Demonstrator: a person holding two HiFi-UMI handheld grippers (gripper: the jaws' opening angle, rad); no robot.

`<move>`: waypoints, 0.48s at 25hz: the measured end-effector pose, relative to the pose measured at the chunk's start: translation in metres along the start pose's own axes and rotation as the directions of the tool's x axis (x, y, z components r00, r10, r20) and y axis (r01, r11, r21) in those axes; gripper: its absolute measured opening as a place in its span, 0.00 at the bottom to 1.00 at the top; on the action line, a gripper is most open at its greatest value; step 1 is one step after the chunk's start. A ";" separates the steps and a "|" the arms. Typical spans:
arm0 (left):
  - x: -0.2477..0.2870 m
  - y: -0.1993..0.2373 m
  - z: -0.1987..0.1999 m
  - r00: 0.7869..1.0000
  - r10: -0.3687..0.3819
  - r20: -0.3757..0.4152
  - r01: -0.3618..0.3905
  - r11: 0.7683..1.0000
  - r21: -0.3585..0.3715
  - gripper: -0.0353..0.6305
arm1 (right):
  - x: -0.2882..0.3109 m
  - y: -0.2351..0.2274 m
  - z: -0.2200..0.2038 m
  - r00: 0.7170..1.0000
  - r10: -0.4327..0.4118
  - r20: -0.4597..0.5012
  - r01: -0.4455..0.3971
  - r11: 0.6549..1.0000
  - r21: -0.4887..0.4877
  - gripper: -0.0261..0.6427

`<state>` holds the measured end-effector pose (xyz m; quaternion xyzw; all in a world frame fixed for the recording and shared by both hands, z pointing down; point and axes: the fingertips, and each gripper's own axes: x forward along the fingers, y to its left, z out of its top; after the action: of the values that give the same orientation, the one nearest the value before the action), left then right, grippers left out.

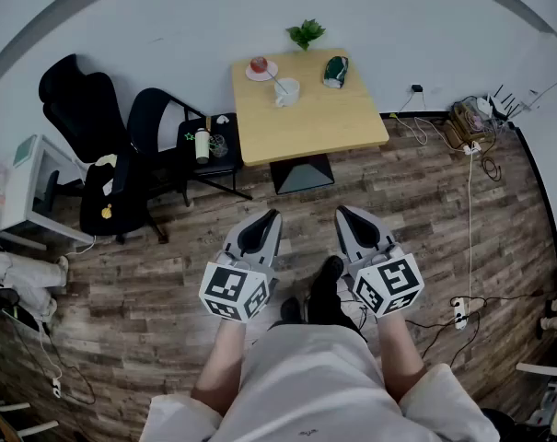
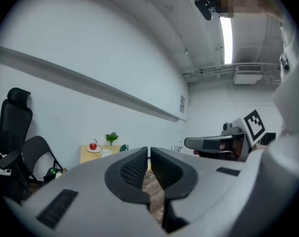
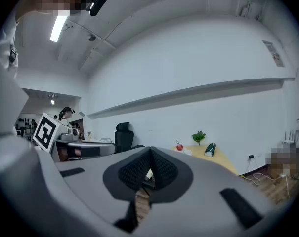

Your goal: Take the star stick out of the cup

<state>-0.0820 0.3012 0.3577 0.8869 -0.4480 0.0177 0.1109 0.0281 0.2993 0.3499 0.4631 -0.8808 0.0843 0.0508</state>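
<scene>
At left gripper (image 2: pixel 149 150) and right gripper (image 3: pixel 150 152): fingers clenched, empty, held over floor (image 1: pixel 168 274). Far ahead on tabletop (image 1: pixel 333 122): cup (image 1: pixel 286 91), star stick (image 1: pixel 277 79) leaning inside. Likely risks: arriving unopened, knocking cup over; snagging stick, dragging cup along.

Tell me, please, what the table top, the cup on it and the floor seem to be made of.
Table top: pale wood or wood-look laminate with a matte finish; the colour is an even light yellow with no glare.
Cup: white and smooth, perhaps ceramic or plastic; it is too small to tell which.
Floor: wood planks or plank-pattern vinyl; brown-grey grain and seams show.
</scene>
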 end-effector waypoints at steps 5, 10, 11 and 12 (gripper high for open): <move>0.001 -0.002 0.004 1.000 -0.023 0.002 0.023 1.000 0.014 0.08 | 0.001 0.000 0.005 1.000 0.008 0.002 -0.008 1.000 -0.013 0.04; 0.006 -0.001 0.002 1.000 -0.028 0.001 0.028 1.000 0.004 0.08 | 0.002 -0.002 0.004 1.000 0.004 0.004 -0.004 1.000 -0.012 0.04; 0.008 0.000 0.002 1.000 -0.030 -0.001 0.030 1.000 0.003 0.08 | 0.004 -0.003 0.005 1.000 0.001 0.007 -0.001 1.000 -0.005 0.04; 0.010 0.001 0.002 0.999 -0.032 -0.002 0.032 0.999 0.001 0.08 | 0.005 -0.004 0.006 1.000 0.000 0.009 0.000 1.000 0.002 0.04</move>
<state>-0.0772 0.2927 0.3569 0.8940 -0.4337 0.0171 0.1110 0.0286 0.2915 0.3458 0.4637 -0.8809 0.0829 0.0464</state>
